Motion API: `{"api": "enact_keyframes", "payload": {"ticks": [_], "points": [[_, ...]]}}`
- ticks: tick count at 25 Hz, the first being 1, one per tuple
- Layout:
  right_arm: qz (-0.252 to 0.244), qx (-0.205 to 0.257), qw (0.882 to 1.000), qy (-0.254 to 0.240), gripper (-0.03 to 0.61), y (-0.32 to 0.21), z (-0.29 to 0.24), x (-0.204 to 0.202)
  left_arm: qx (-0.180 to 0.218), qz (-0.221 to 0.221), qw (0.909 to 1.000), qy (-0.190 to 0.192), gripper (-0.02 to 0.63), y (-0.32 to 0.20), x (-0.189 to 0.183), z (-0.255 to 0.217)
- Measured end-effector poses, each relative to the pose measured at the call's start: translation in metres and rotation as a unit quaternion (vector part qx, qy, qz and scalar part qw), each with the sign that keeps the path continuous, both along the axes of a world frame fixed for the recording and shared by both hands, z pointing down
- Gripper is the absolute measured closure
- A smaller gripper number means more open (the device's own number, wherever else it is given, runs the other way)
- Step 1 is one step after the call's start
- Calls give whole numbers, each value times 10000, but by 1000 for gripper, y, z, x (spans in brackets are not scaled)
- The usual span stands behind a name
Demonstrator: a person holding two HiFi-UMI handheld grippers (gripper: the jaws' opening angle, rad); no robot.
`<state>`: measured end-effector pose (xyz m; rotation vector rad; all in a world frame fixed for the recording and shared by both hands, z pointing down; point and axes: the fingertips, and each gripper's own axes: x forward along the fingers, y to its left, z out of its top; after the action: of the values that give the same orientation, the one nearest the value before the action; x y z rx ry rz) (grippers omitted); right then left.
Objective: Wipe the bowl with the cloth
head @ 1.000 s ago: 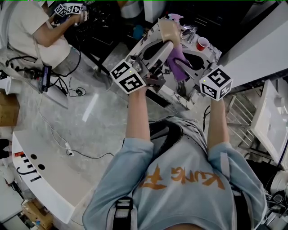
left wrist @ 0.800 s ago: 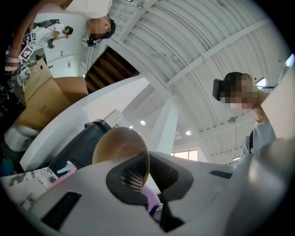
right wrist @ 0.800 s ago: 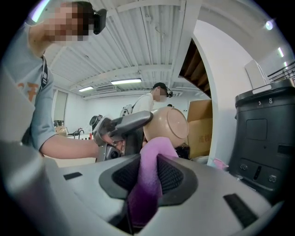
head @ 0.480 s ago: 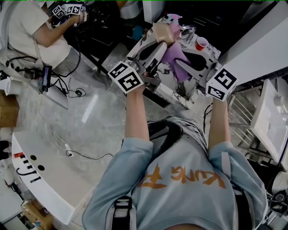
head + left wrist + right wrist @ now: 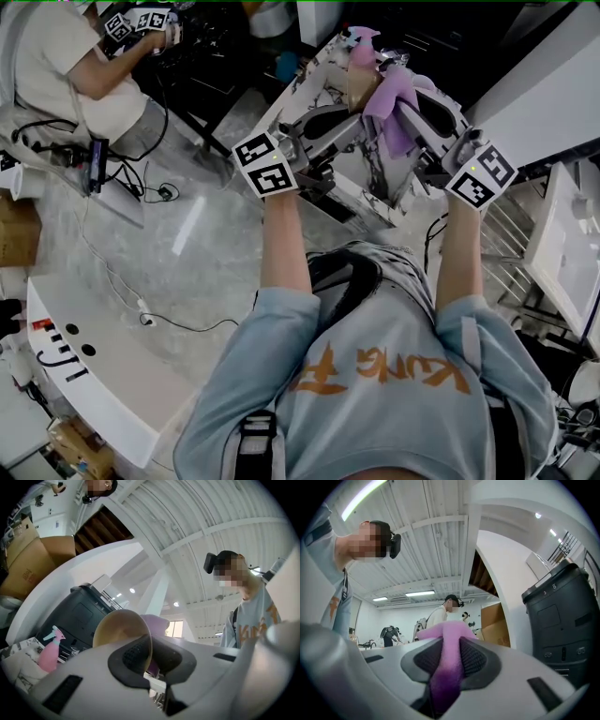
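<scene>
In the head view a tan bowl (image 5: 356,90) is held tilted above the marbled table (image 5: 373,192). My left gripper (image 5: 354,120) is shut on its rim. The left gripper view shows the thin rim of the bowl (image 5: 118,626) pinched between the dark pads of the left gripper (image 5: 149,654). A pink-purple cloth (image 5: 395,101) hangs right beside the bowl, and my right gripper (image 5: 410,111) is shut on it. In the right gripper view the cloth (image 5: 448,663) is squeezed between the ribbed pads of the right gripper (image 5: 446,657). Behind the bowl a corner of the cloth (image 5: 158,621) shows.
A pink spray bottle (image 5: 361,39) stands at the table's far side, seen also as the spray bottle (image 5: 50,649) in the left gripper view. A seated person (image 5: 66,66) works at the upper left. A white counter (image 5: 89,375) lies at the lower left, with cables on the floor.
The right gripper has lifted the cloth up next to the bowl, and it now hides the red cup. The left gripper has tilted and brought the bowl slightly lower and to the right.
</scene>
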<state>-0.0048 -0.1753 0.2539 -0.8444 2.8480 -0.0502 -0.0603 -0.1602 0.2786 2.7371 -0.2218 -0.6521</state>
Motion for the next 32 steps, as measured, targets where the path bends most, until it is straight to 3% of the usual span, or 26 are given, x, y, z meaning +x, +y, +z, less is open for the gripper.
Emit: {"api": "enact_keyframes", "payload": {"ticks": [7, 14, 22, 32], "points": [[370, -38, 9981, -499, 459, -10, -10, 20, 285, 690, 9972, 83, 580, 23, 10, -5], [854, -213, 9939, -671, 459, -25, -2, 37, 396, 946, 9942, 320, 580, 30, 15, -12], [1254, -564, 9892, -506, 459, -41, 22, 47, 287, 726, 9960, 430, 580, 18, 16, -11], [1439, -1178, 9824, -177, 459, -58, 70, 56, -309, -15, 9977, 596, 580, -21, 18, 7]]}}
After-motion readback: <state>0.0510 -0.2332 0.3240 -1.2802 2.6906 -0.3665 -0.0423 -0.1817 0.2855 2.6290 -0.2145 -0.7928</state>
